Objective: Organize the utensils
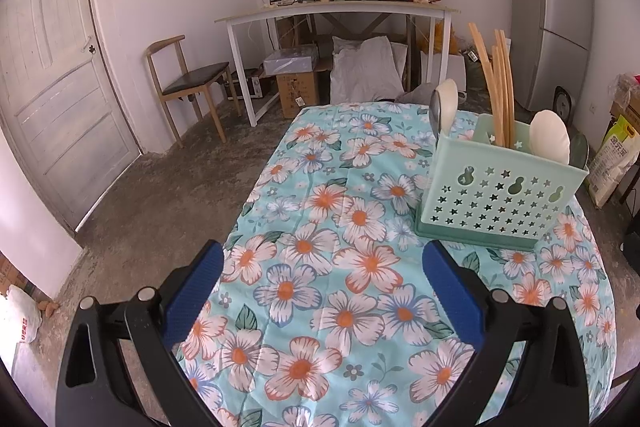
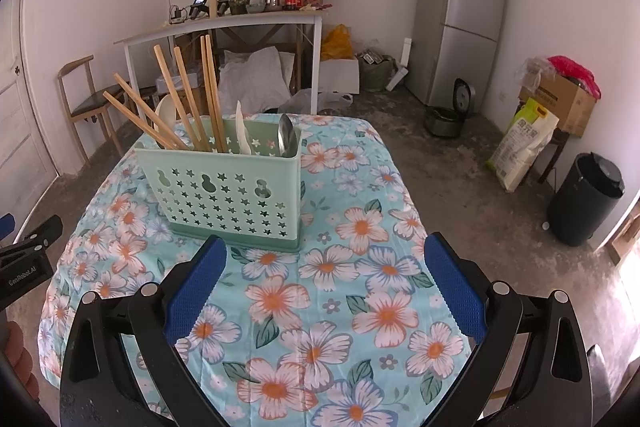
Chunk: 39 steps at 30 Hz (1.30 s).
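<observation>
Jaws spread, empty on both grippers; I judge sorting finished: chopsticks (image 2: 192, 103) and spoons (image 1: 550, 135) upright in caddy (image 2: 232, 195), surface (image 2: 320, 307) bare.

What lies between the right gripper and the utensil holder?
Only bare flowered tablecloth, as the right wrist view shows. The open right gripper hovers just short of the green utensil holder; nothing lies loose between them.

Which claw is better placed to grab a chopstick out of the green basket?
Probably the right claw. It is open and the green basket sits just ahead of it, chopsticks leaning toward its left. The left claw is open too, but the basket stands off to its right.
</observation>
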### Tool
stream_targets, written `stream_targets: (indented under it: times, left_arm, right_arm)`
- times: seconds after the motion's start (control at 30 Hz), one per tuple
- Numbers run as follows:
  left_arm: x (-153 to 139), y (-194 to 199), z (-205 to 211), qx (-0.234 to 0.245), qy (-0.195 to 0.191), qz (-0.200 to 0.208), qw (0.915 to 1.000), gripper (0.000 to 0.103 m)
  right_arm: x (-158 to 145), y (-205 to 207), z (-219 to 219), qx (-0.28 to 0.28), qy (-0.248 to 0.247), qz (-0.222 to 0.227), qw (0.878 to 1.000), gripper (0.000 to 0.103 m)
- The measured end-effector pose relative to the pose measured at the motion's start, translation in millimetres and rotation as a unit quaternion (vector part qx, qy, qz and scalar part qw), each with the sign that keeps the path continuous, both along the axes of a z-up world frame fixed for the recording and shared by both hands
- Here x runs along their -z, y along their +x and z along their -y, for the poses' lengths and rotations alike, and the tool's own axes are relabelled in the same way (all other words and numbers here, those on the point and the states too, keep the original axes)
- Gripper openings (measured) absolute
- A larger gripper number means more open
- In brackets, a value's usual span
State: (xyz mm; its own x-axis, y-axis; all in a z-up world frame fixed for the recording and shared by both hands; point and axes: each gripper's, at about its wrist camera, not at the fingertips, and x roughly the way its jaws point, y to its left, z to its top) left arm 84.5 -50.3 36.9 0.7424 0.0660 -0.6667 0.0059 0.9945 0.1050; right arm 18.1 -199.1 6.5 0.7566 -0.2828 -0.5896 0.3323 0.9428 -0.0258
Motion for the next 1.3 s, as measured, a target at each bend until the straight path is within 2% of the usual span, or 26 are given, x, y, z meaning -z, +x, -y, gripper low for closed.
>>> stream_targets:
  times: [1.3]
  left_arm:
    - [0.4,0.7,-0.1,-0.001,0.000,-0.002,1.0000,0.097]
  right_arm:
    - [-0.9,0.0,0.3,-0.001,0.005,0.000,1.000,0.095]
